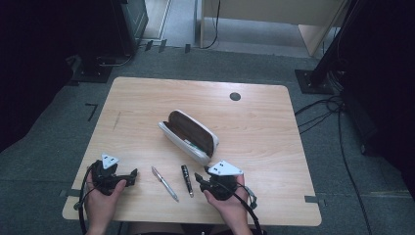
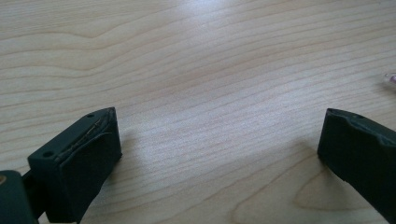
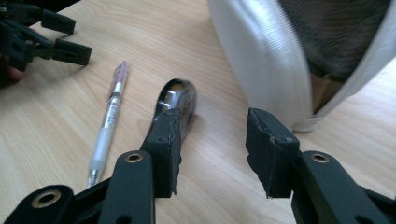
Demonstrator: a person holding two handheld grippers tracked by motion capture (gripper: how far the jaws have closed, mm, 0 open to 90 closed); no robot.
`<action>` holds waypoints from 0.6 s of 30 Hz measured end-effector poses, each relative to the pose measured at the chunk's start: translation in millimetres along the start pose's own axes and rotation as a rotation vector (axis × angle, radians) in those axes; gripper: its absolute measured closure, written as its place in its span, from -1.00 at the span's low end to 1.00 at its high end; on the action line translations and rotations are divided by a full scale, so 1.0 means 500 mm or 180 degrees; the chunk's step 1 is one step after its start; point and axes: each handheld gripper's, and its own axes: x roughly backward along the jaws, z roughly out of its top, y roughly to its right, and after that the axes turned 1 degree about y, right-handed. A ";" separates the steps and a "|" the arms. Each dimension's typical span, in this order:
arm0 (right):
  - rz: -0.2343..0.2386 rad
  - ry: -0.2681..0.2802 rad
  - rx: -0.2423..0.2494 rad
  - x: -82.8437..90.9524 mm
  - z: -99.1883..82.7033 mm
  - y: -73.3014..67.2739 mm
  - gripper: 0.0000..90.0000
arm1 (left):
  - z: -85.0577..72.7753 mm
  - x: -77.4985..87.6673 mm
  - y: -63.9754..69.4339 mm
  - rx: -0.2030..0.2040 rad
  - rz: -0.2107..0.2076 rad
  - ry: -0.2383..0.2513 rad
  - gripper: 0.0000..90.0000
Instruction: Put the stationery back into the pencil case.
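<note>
1. Your right gripper (image 1: 201,178) has its fingers (image 3: 166,154) spread with nothing between them; they sit just beside the black pen (image 1: 187,180), which lies flat near the desk's (image 1: 147,98) near edge.
2. Judge the black pen as light, stiff and glossy, so likely slippery. Pinch it across the barrel's middle, not the rounded end (image 3: 180,95).
3. The clear pen (image 1: 165,183) lies close on its left, and the open white pencil case (image 1: 188,136) sits just behind. Keep your approach narrow.
4. Your left gripper (image 1: 131,176), fingers (image 2: 84,158) spread wide over bare wood, rests near the near left corner.
5. The far half of the desk is open for moving.
</note>
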 end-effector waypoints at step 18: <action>0.0173 -0.0073 -0.0023 -0.032 -0.028 -0.046 0.24 | 0.000 0.000 0.000 0.0000 0.0000 0.0002 -1.00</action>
